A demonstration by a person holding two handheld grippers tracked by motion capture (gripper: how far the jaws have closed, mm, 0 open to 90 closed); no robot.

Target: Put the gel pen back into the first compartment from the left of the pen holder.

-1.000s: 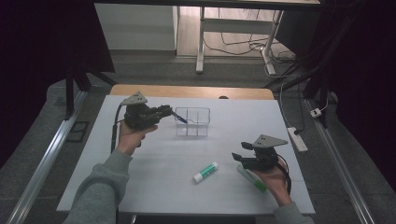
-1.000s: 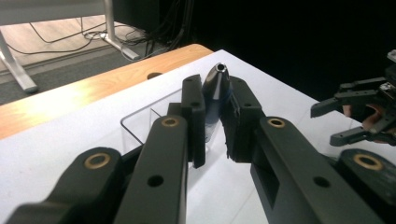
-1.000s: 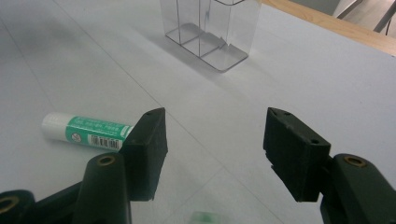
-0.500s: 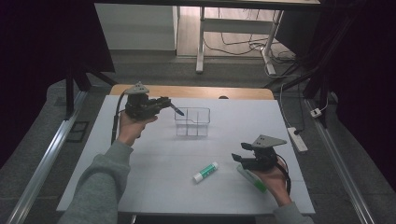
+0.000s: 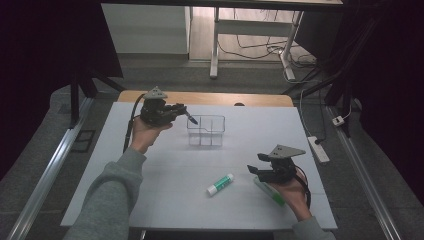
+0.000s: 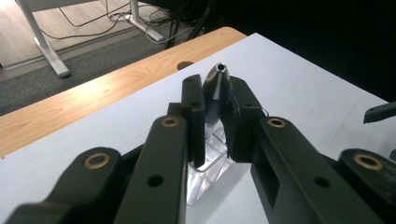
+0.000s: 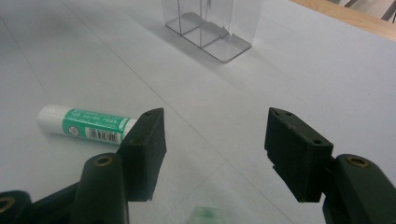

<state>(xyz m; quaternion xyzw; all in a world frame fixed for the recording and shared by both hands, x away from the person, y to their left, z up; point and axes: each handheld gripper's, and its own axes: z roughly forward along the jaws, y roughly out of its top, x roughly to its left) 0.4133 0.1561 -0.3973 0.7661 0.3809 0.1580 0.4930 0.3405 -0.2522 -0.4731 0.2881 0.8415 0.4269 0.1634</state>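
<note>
The left hand-held gripper [image 5: 175,109] is held up at the far left, its jaws closed and pointing right, with the left hand [image 5: 145,134] under it and the grey-sleeved forearm reaching forward from the bottom edge. The right hand-held gripper [image 5: 256,170] sits low at the near right, jaws spread wide and pointing left, gripped from below by the right hand [image 5: 290,192].

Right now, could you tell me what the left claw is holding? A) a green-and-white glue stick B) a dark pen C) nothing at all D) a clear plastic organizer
B: in the left gripper view the left claw is shut on a dark pen, its tip pointing over the clear organizer, while the glue stick lies on the table.
</note>
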